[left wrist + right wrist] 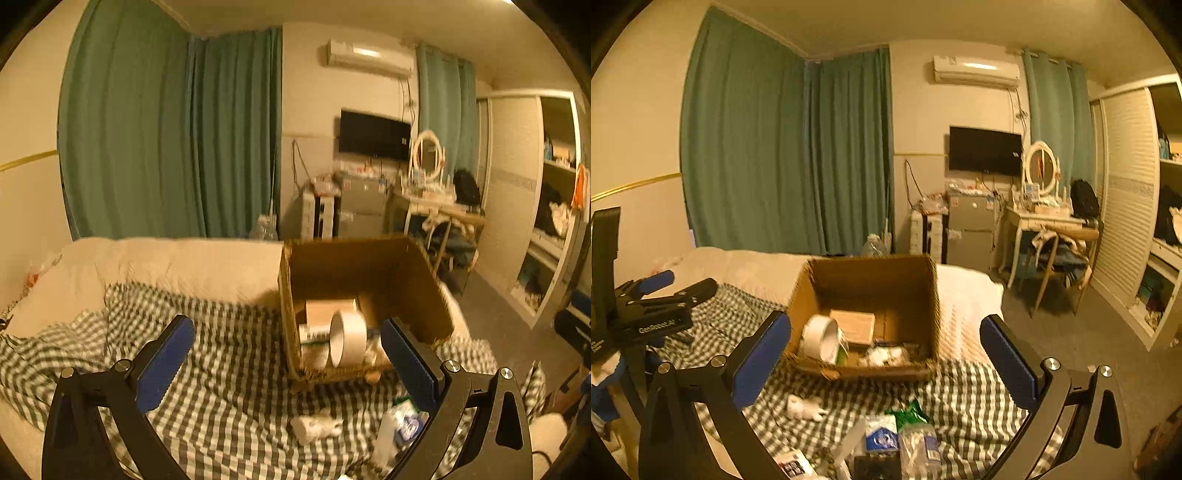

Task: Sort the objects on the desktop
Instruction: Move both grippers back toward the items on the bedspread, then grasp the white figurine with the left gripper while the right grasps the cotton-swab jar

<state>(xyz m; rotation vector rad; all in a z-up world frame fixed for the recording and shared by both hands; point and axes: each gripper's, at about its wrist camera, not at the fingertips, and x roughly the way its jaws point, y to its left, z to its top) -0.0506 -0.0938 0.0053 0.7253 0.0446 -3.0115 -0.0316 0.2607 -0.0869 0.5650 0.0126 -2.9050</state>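
Both tools, left tool point(286, 356) & right tool point(886, 360), gape empty w/ cardboard box point(866, 291) just ahead & loose bits like crumpled tissue point(805, 407) right below on soft checked blanket point(964, 391), so a grab prob snags cloth.

Home bedroom. Bed point(964, 295) with white cover and checked blanket point(960, 387) in lower half of frame. Long green curtains point(783, 147) fill upper left. Air conditioner point(975, 70) high on wall, upper right. Black TV point(984, 149) under it. Small desk point(1049, 221) with round mirror point(1041, 166) at right. Open wardrobe point(1160, 221) with shelves at far right edge.
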